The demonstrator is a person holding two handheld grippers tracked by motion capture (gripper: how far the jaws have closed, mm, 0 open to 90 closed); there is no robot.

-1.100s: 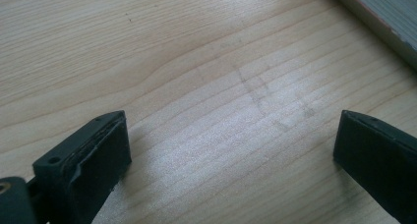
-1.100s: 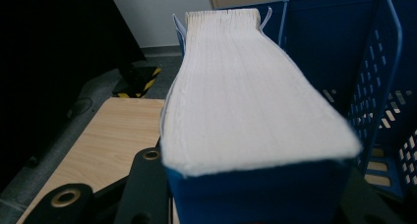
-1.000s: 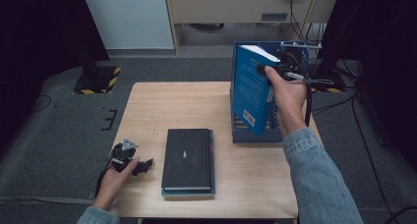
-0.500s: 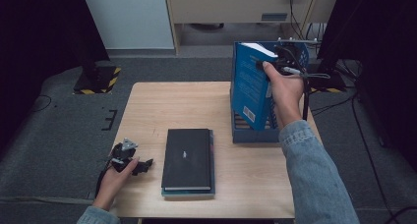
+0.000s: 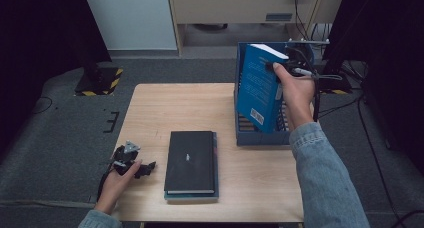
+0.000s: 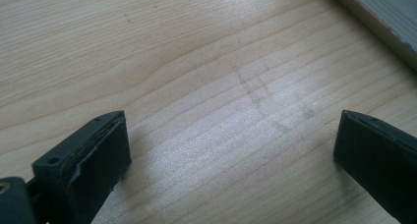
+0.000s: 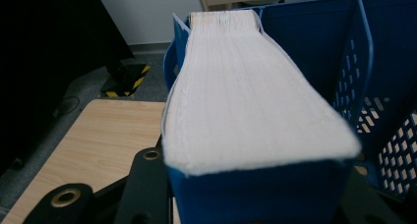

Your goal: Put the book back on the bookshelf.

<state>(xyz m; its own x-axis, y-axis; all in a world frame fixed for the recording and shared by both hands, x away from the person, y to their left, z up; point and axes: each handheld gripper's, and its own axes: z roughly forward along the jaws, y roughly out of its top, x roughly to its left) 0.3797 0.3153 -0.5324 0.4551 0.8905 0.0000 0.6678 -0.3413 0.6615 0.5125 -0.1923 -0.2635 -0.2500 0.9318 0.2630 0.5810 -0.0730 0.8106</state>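
One blue book (image 5: 257,90), clamped by right gripper (image 5: 280,68), stood tilted inside one blue file rack (image 5: 260,137). Two stacked books (image 5: 190,163) lay on table (image 5: 165,108). Left gripper (image 5: 145,168) rested there, jaws spread, empty.

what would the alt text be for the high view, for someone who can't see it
A person's right gripper holds a blue book upright, tilted, in a blue file basket at the right of a wooden table. A black book lies on another near the front edge, and the left gripper rests open beside them.
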